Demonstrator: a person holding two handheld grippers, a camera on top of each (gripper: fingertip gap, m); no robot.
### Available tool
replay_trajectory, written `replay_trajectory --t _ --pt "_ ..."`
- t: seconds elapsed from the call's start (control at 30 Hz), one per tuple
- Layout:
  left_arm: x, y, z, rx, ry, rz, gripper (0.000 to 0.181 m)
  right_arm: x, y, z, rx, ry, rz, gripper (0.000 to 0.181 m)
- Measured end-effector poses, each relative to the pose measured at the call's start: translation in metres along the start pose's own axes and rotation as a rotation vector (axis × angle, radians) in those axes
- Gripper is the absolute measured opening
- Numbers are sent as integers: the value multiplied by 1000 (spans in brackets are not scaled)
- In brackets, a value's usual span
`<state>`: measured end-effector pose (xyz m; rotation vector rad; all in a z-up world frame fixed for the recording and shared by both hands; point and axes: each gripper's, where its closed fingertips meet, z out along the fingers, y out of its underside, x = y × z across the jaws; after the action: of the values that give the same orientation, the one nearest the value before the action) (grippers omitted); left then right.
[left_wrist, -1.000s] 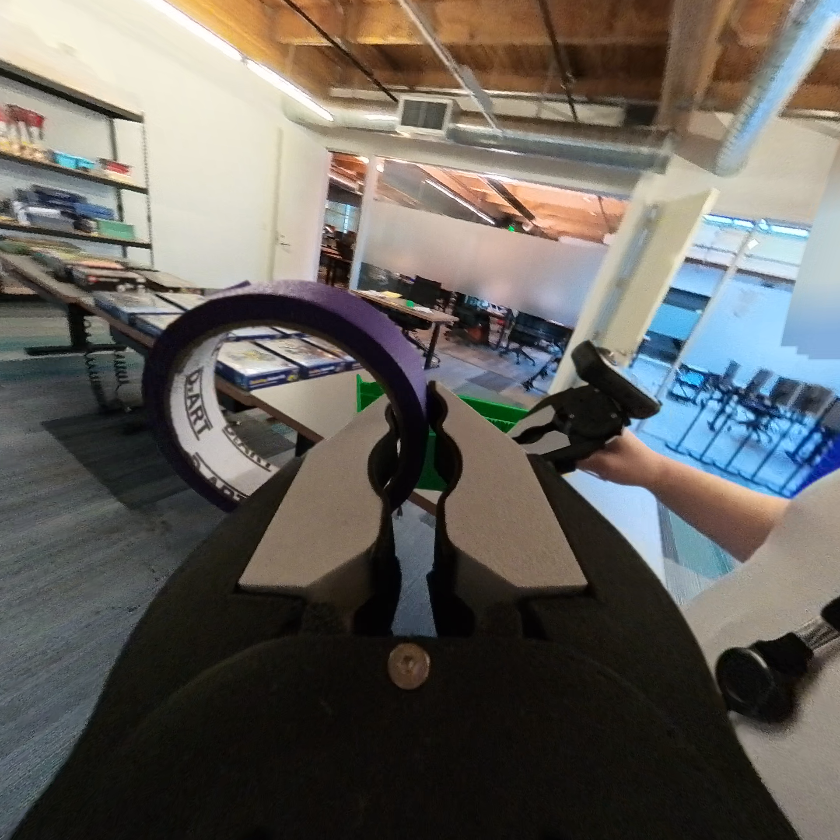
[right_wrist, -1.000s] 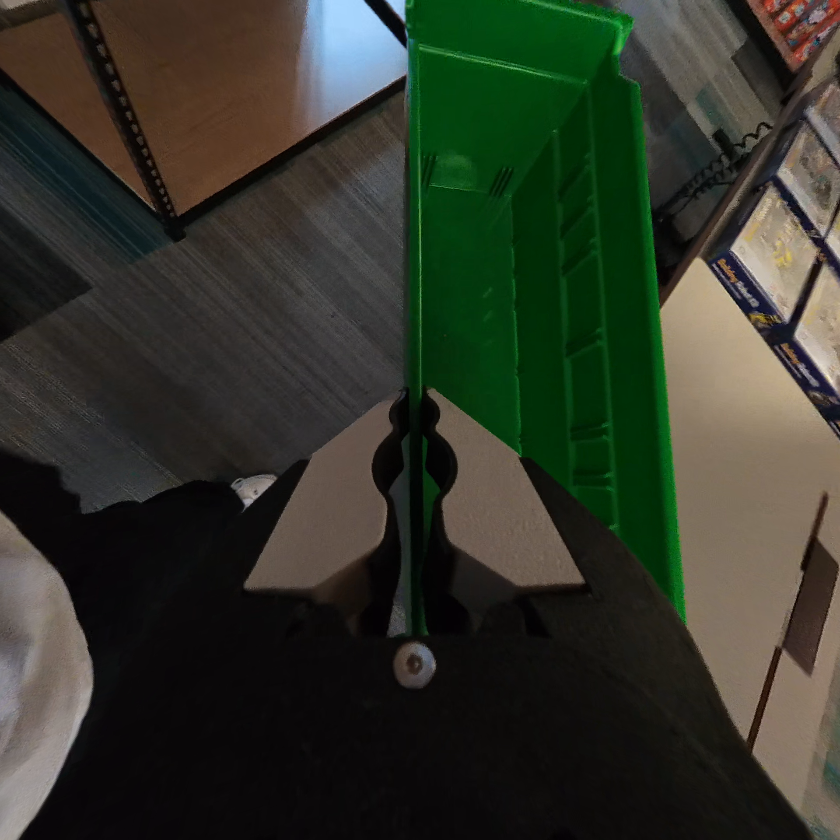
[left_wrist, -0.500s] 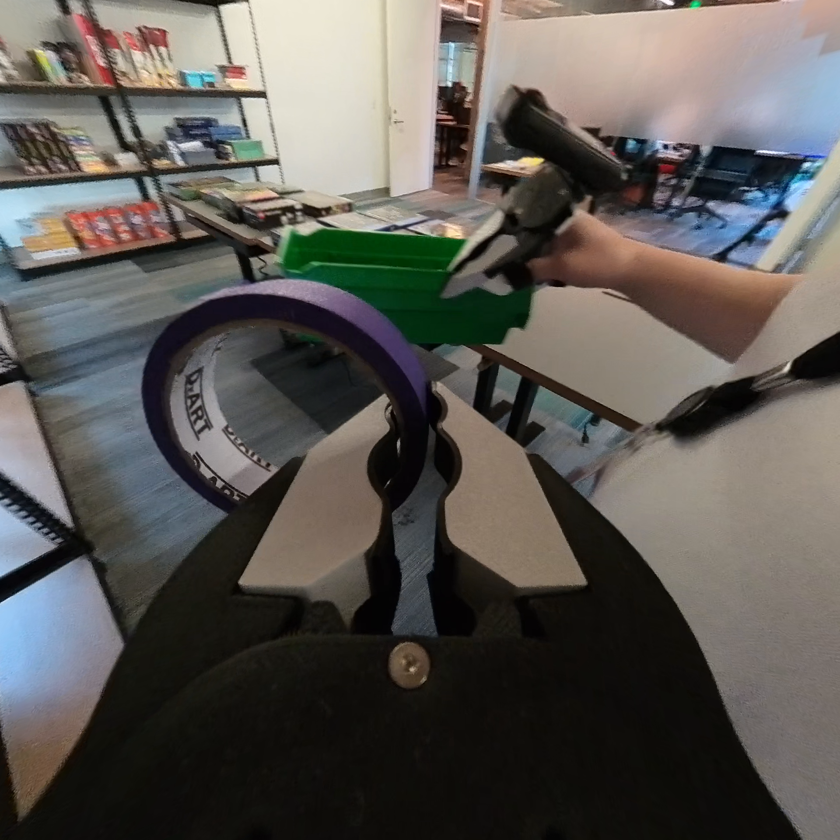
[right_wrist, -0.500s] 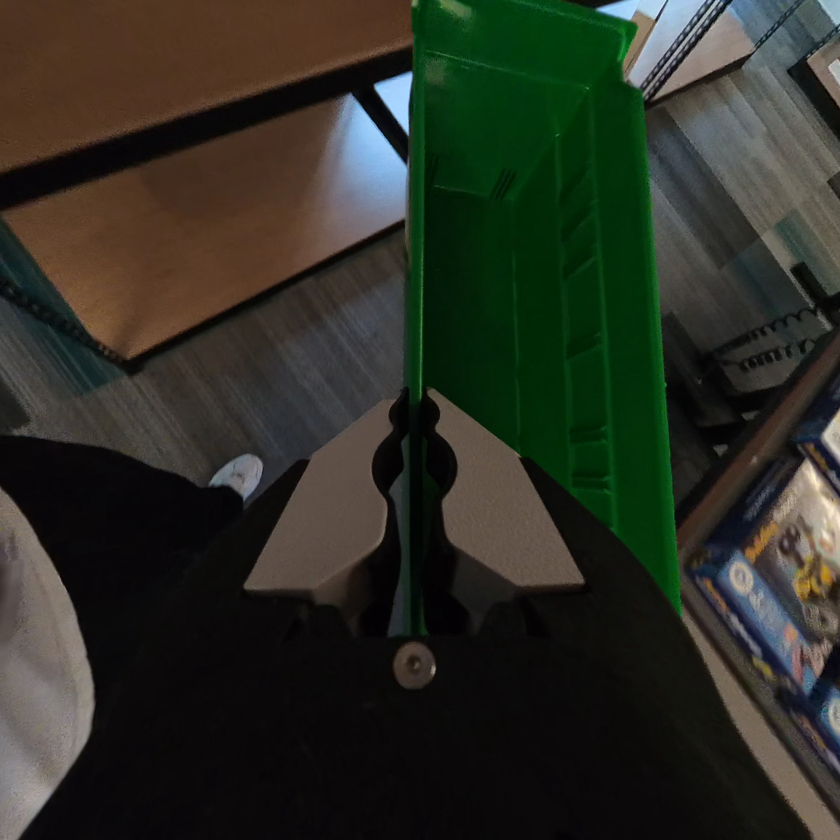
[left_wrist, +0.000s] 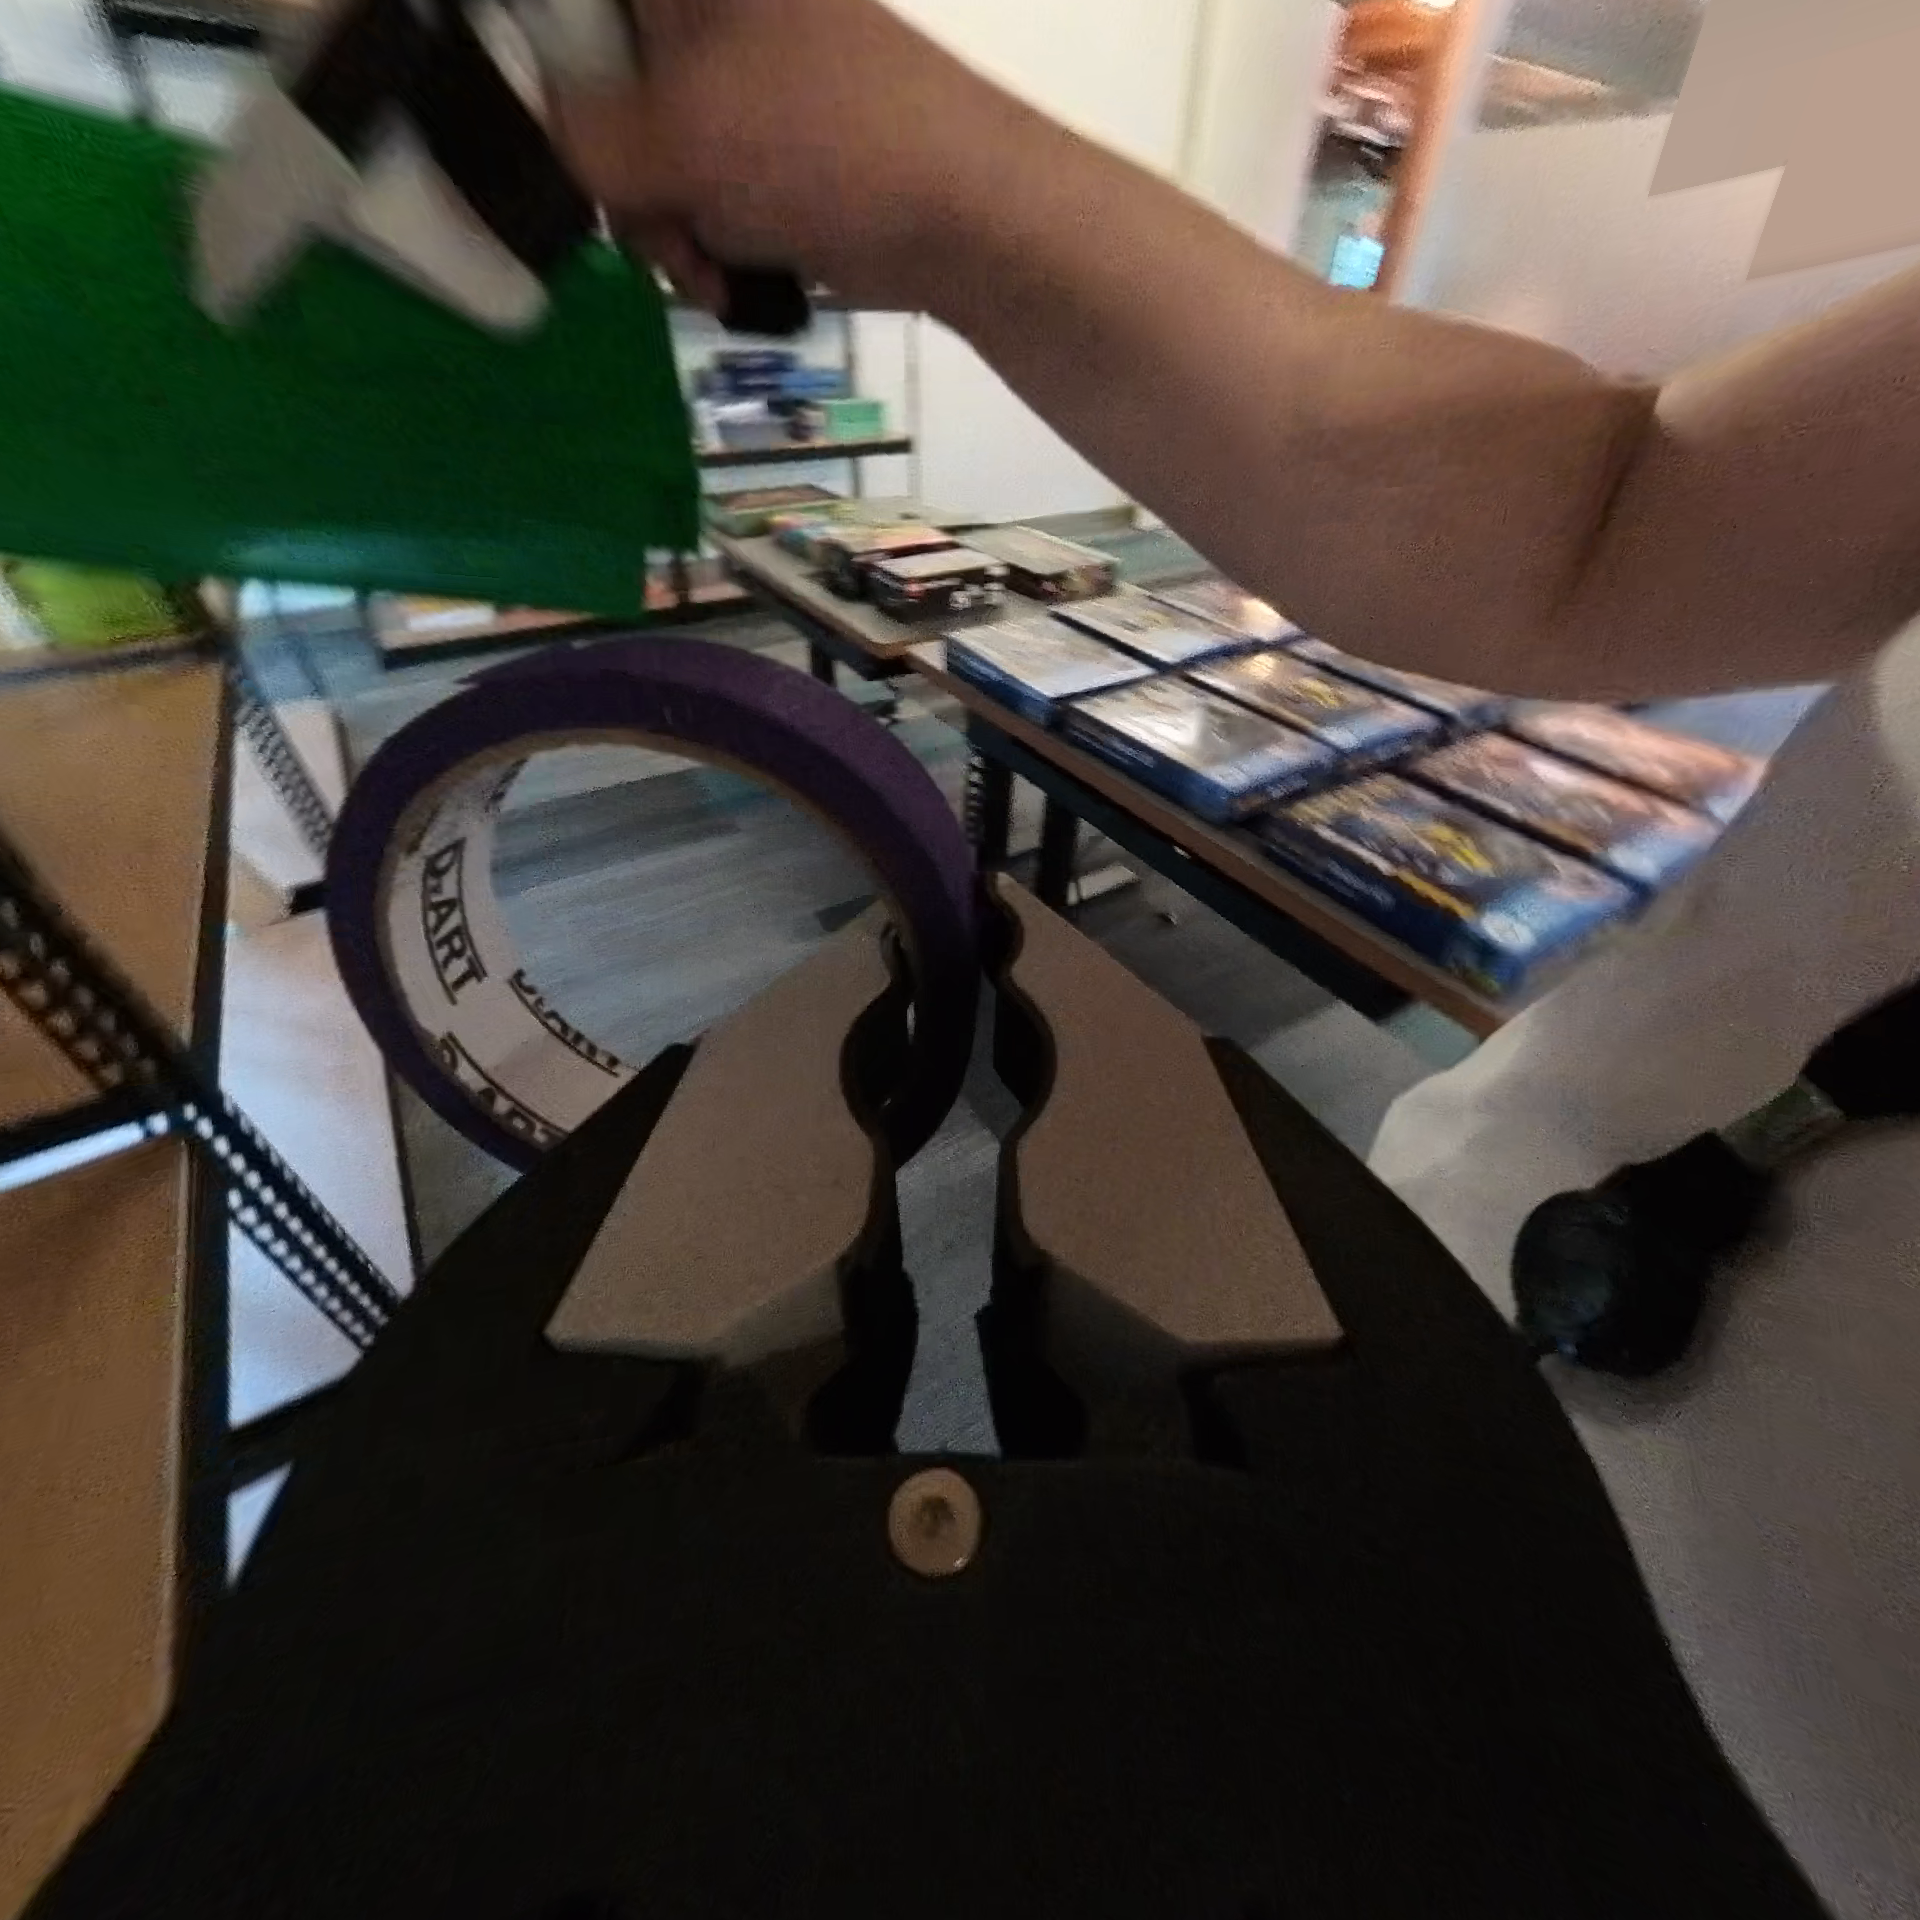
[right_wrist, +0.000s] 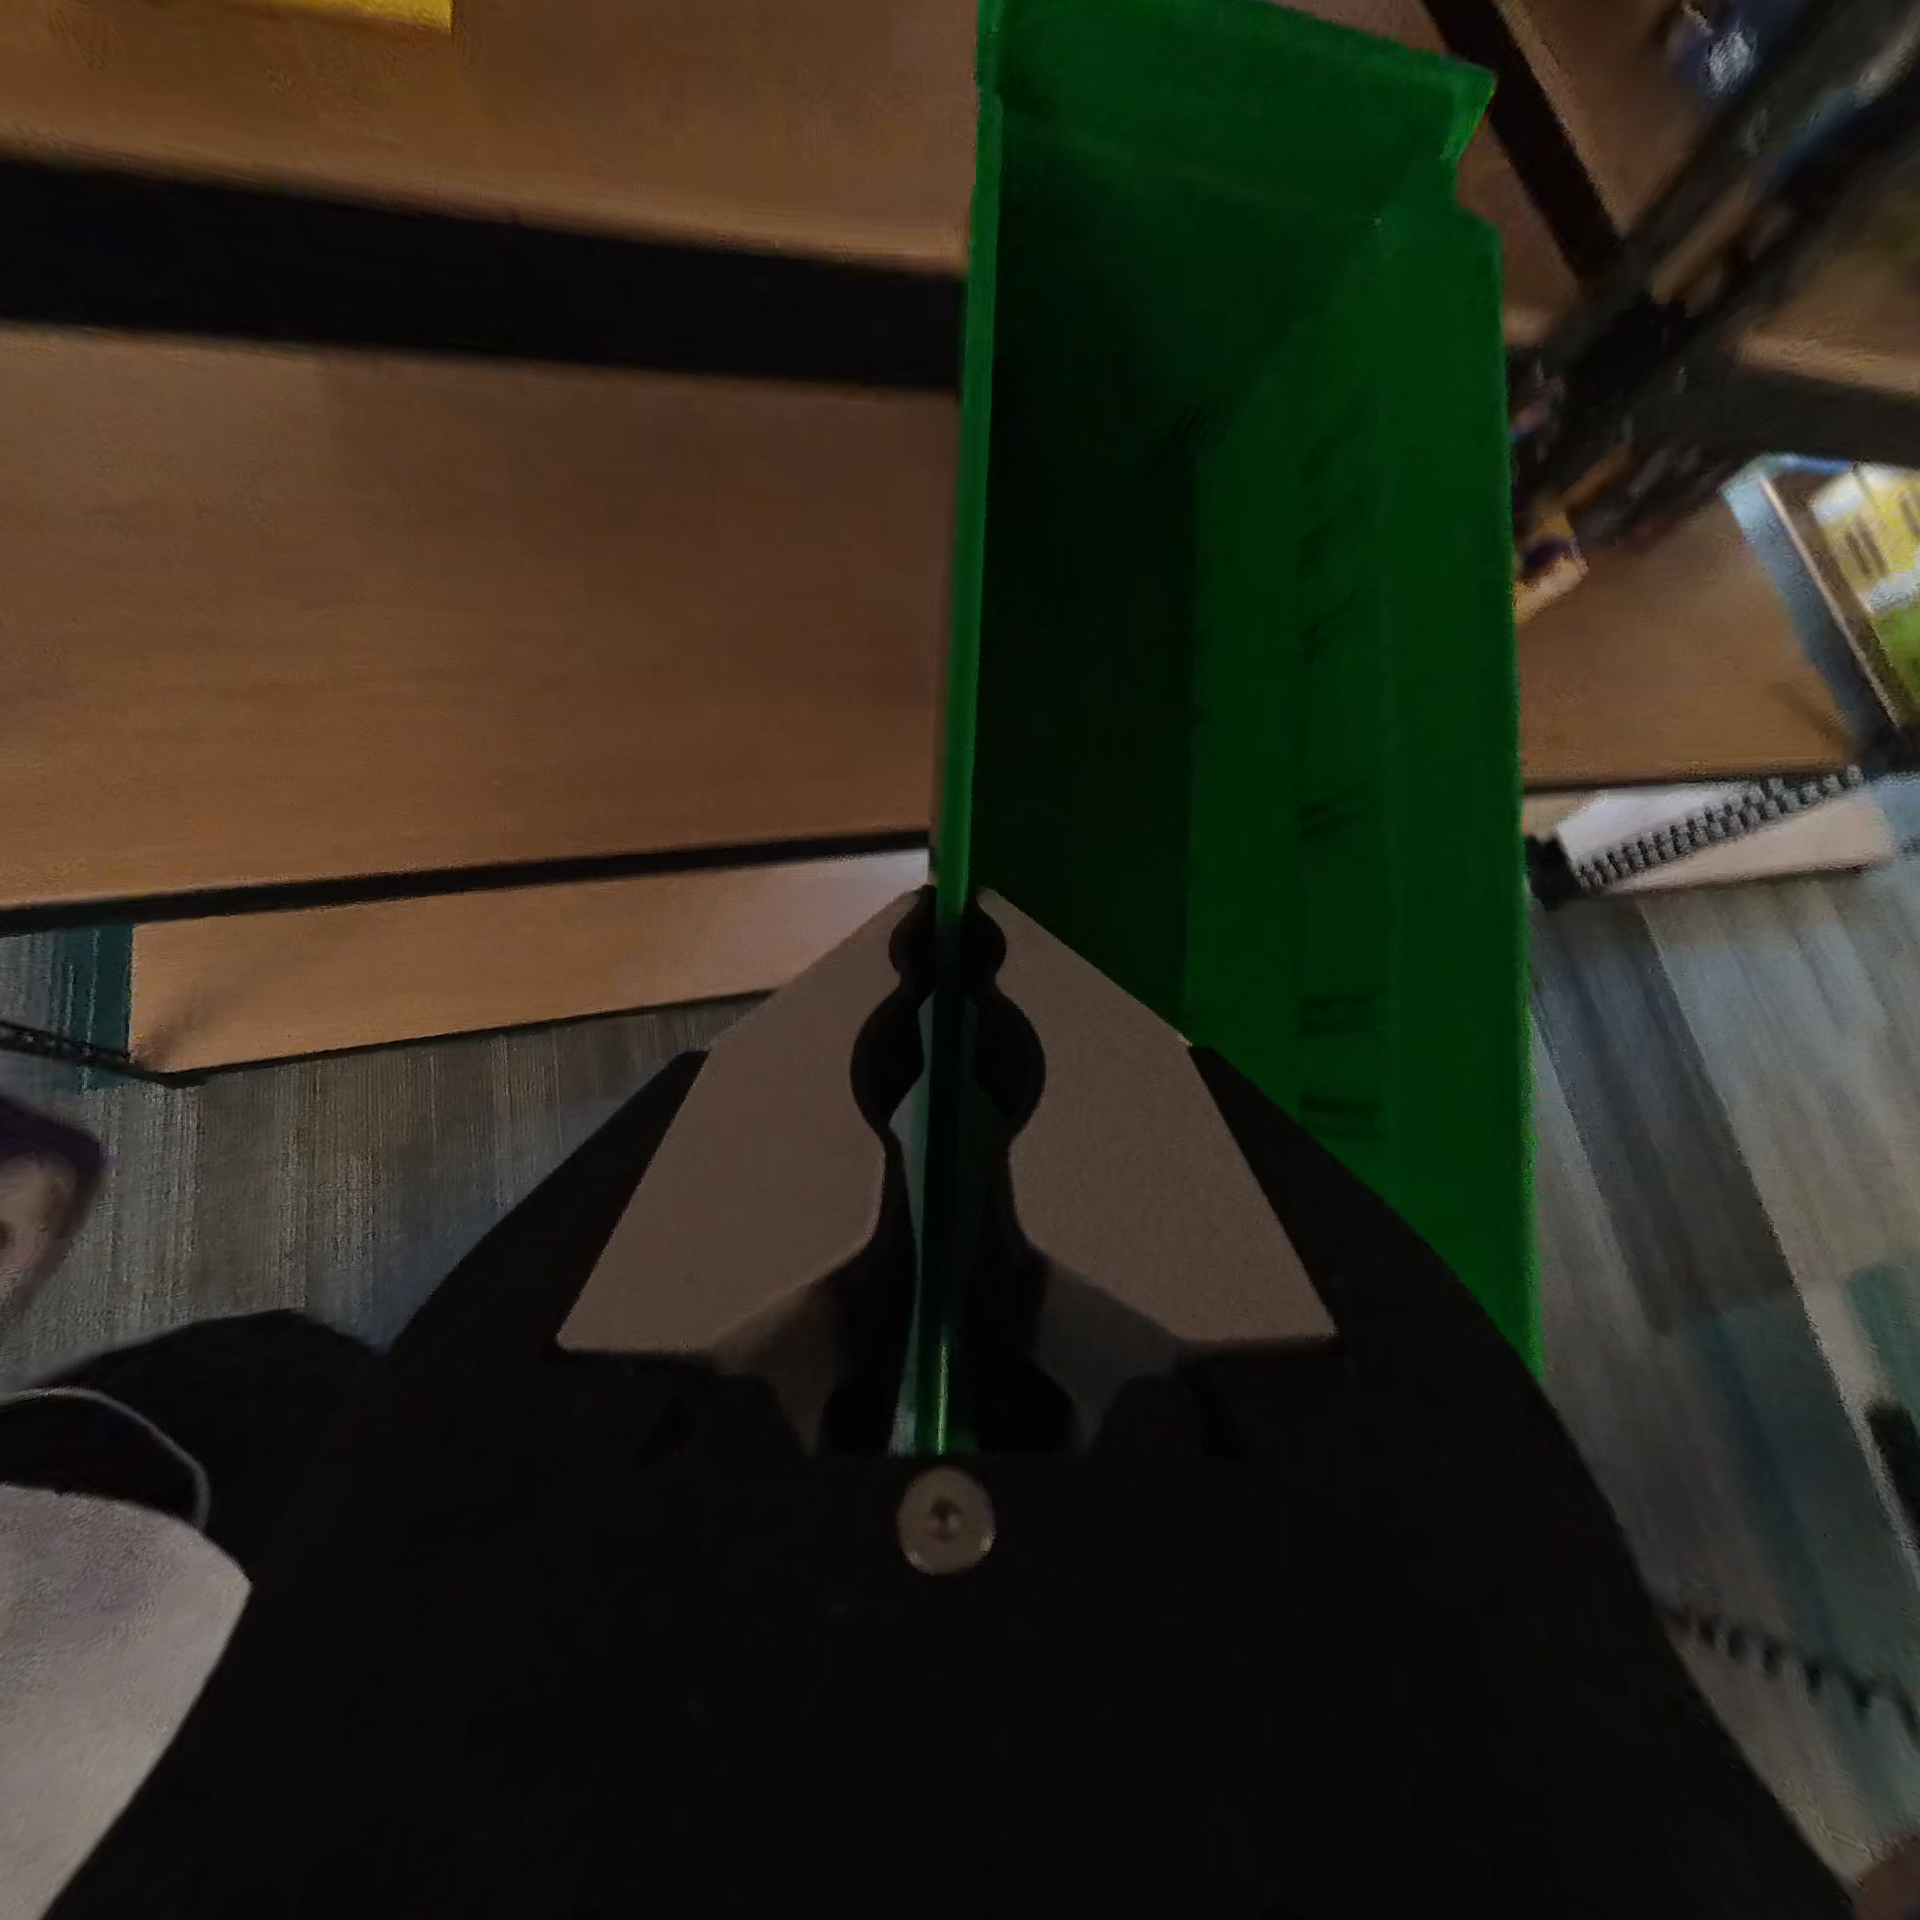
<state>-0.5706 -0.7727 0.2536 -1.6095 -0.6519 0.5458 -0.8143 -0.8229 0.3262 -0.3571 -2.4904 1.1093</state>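
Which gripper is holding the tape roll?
The left gripper: it pinches the purple tape roll by its band. The right gripper instead clamps one wall of the green bin.

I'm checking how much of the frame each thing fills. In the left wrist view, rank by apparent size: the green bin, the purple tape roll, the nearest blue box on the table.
1. green bin, cropped and close to the camera, so true size is unsure
2. purple tape roll, clamped in the left hand-held gripper
3. nearest blue box, farther off

Matt purple tape roll (left_wrist: 665, 696); glossy green plastic bin (right_wrist: 1195, 520).
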Motion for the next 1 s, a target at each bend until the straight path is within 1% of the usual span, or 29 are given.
replay_trajectory --t 0.07,0.13,0.2,0.27,0.3,0.37,0.47,0.53,0.63,0.7,0.77,0.83,0.9,0.93,0.97,1.0 --pt "-31 -3 29 21 -67 -88 6 22 -55 45 1 -73 -24 1" --pt "-56 -6 49 31 -123 -97 6 37 -109 94 -2 -131 18 0" --pt "-86 -6 61 0 -226 -80 6 44 -156 144 -28 -175 -11 1" --pt "-117 -8 65 -3 -321 -83 6 50 -190 191 -67 -193 -21 1" --pt "-132 -9 66 7 -358 -84 6 55 -204 216 -78 -196 -28 0" --pt "-163 -7 66 19 -433 -71 6 60 -223 255 -91 -196 -54 0" --pt "-209 -4 65 21 -525 -61 6 61 -239 297 -85 -195 -118 0" --pt "-233 -6 67 27 -564 -81 6 58 -245 318 -99 -226 -129 0" --pt "-265 -15 74 38 -634 -106 6 58 -252 332 -119 -249 -156 0" --pt "-283 -19 84 47 -665 -129 6 54 -254 331 -118 -294 -192 3" --pt "-299 -22 97 54 -686 -148 6 43 -261 315 -58 -442 -190 30" --pt "-314 -23 110 51 -734 -164 6 57 -268 287 67 -537 -248 38" --pt "-324 -27 123 55 -813 -165 7 94 -273 248 272 -617 -289 37" --pt "-326 -30 130 70 -858 -166 7 125 -275 234 387 -613 -286 31" --pt "-327 -32 137 89 -896 -175 7 162 -276 228 487 -584 -267 20" --pt "-327 -33 144 105 -927 -189 7 196 -274 233 532 -560 -251 11"
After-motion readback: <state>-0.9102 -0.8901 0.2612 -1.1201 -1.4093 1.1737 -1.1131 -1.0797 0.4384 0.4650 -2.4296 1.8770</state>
